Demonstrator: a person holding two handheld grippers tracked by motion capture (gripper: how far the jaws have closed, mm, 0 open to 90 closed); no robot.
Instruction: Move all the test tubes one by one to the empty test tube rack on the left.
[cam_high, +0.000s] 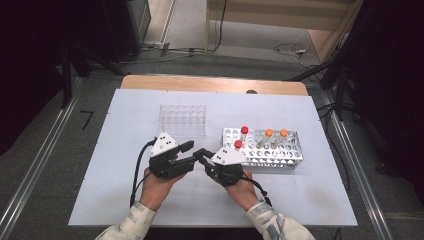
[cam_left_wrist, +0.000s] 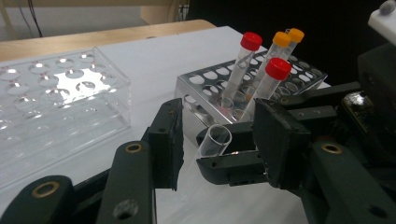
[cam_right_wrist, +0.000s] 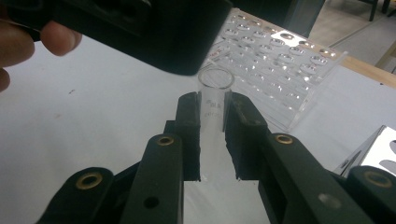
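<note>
My right gripper (cam_right_wrist: 212, 135) pinches an open clear tube (cam_right_wrist: 214, 95); my left gripper (cam_left_wrist: 217, 140), jaws spread, brackets its mouth without touching.

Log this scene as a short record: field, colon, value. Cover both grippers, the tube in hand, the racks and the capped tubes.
right gripper: shut on the open tube, which has no cap
left gripper: jaws on either side of the tube's open end, not pressing it
metal rack: right of the hands, holds four capped tubes
capped tubes: two red caps, two orange caps
clear rack: behind the left hand, wells empty
table: white top
</note>
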